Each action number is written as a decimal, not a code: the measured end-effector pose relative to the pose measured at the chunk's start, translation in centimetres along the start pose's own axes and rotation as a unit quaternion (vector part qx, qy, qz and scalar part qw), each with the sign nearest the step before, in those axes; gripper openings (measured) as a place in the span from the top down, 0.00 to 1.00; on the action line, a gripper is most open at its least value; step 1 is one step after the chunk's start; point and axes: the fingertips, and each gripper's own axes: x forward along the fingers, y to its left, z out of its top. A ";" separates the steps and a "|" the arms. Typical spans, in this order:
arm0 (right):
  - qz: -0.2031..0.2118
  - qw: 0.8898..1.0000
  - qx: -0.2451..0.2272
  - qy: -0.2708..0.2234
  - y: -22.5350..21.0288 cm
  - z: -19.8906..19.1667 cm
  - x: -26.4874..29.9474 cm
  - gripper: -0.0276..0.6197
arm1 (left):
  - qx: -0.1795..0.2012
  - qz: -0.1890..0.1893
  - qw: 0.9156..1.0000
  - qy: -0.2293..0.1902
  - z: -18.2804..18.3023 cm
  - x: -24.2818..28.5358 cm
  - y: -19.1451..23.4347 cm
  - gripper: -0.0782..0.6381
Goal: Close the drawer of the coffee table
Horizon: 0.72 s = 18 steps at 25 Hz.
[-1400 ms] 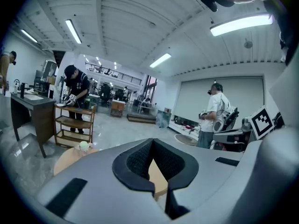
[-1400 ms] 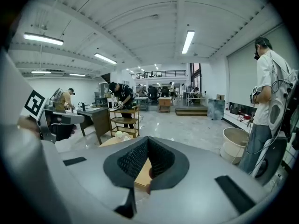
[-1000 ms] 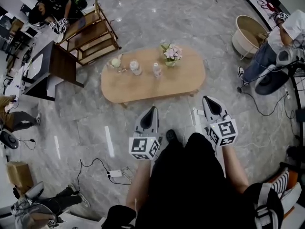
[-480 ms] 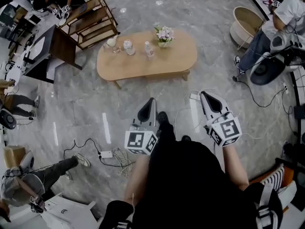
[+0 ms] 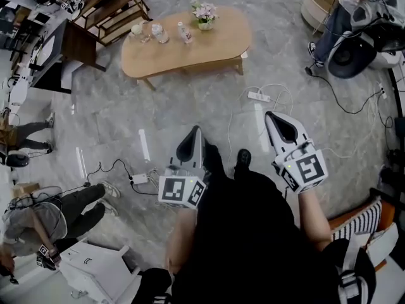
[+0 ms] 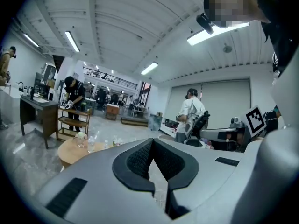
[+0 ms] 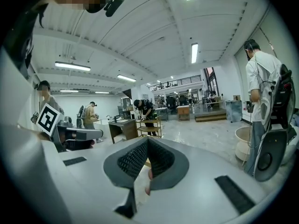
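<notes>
Standing well apart from both grippers, the oval wooden coffee table point(image 5: 209, 46) is being shown at the top of the head view; its drawer cannot be made out. Flowers point(image 5: 204, 11) and bottles point(image 5: 183, 33) are being carried on it. Nearer, the left gripper point(image 5: 195, 132) and right gripper point(image 5: 272, 116) are being held closed, empty.
</notes>
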 end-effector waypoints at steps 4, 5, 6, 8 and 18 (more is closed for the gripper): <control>0.007 1.000 -0.008 -0.002 0.8 0.3 -1.7 0.94 | 0.017 -0.002 1.000 -0.016 1.1 -1.2 -1.2 0.87; 0.004 1.000 -0.009 -0.005 0.8 0.5 -1.8 0.94 | 0.022 -0.005 1.000 -0.019 1.3 -1.2 -1.4 0.87; 0.001 1.000 -0.009 -0.009 0.7 0.7 -2.0 0.94 | 0.025 -0.008 0.999 -0.021 1.5 -1.3 -1.5 0.87; -0.003 1.000 -0.008 -0.014 0.7 1.0 -2.1 0.94 | 0.024 -0.008 0.999 -0.022 1.8 -1.4 -1.6 0.87; -0.006 1.000 -0.021 -0.020 1.3 1.8 -1.8 0.94 | 0.022 0.003 1.000 -0.018 1.8 -2.0 -0.7 0.87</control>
